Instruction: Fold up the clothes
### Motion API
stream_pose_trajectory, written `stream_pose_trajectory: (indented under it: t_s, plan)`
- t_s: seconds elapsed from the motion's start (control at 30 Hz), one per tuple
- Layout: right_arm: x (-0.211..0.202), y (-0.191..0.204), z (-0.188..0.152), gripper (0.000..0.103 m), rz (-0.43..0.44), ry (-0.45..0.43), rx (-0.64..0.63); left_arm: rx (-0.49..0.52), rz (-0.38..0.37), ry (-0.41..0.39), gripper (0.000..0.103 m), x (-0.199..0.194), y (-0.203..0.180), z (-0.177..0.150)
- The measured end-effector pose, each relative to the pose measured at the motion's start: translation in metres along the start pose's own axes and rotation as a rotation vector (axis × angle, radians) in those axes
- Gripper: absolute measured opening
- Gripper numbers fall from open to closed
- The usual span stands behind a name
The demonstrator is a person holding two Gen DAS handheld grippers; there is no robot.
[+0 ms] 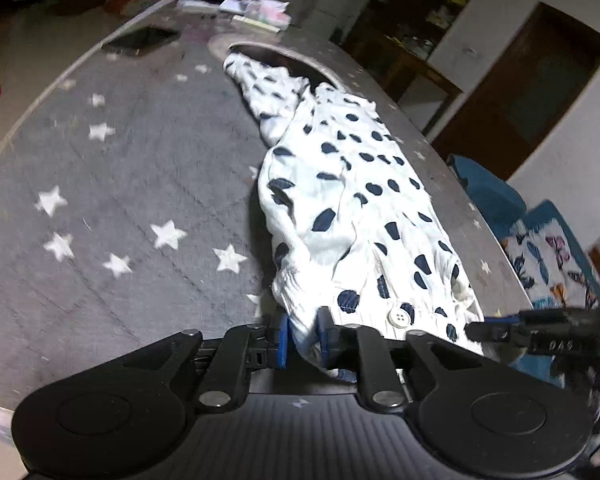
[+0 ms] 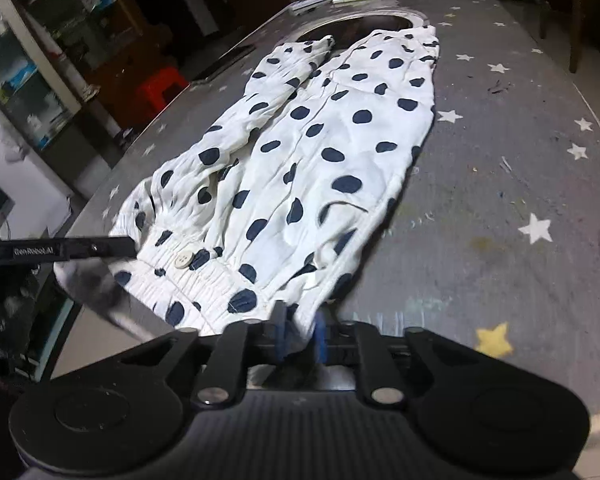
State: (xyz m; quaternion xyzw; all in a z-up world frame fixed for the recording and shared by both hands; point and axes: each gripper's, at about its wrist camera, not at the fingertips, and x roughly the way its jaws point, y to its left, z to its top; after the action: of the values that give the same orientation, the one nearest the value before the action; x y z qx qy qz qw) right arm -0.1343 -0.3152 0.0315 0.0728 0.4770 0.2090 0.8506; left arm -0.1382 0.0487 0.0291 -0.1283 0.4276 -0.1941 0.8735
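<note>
1. My left fingers (image 1: 302,334) pinch the near hem of the spotted shirt (image 1: 352,200), and my right fingers (image 2: 300,332) are clenched on the hem's other corner.
2. The shirt lies lengthwise on the table (image 2: 500,168), running toward twelve o'clock from both hands.
3. I judge a fold is starting; next, both corners should travel together toward the collar.
4. Open star-patterned cloth lies at nine o'clock of my left hand; the table's edge curves close at three.
5. A phone (image 1: 142,40) and papers (image 1: 256,12) sit far off at eleven.
</note>
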Motion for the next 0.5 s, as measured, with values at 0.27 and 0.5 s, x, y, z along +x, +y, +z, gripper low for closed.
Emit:
stream_pose_trajectory:
  t_s: [0.27,0.5]
  plan:
    - [-0.01,-0.022,0.041,0.023,-0.098,-0.075,-0.062,0.081,0.056,-0.108,0.041,-0.031,0.006,0.023]
    - [0.025,-0.062,0.12,0.023,-0.201,-0.162,-0.074,0.135,-0.099,-0.088,0.04,0.005,-0.013,0.053]
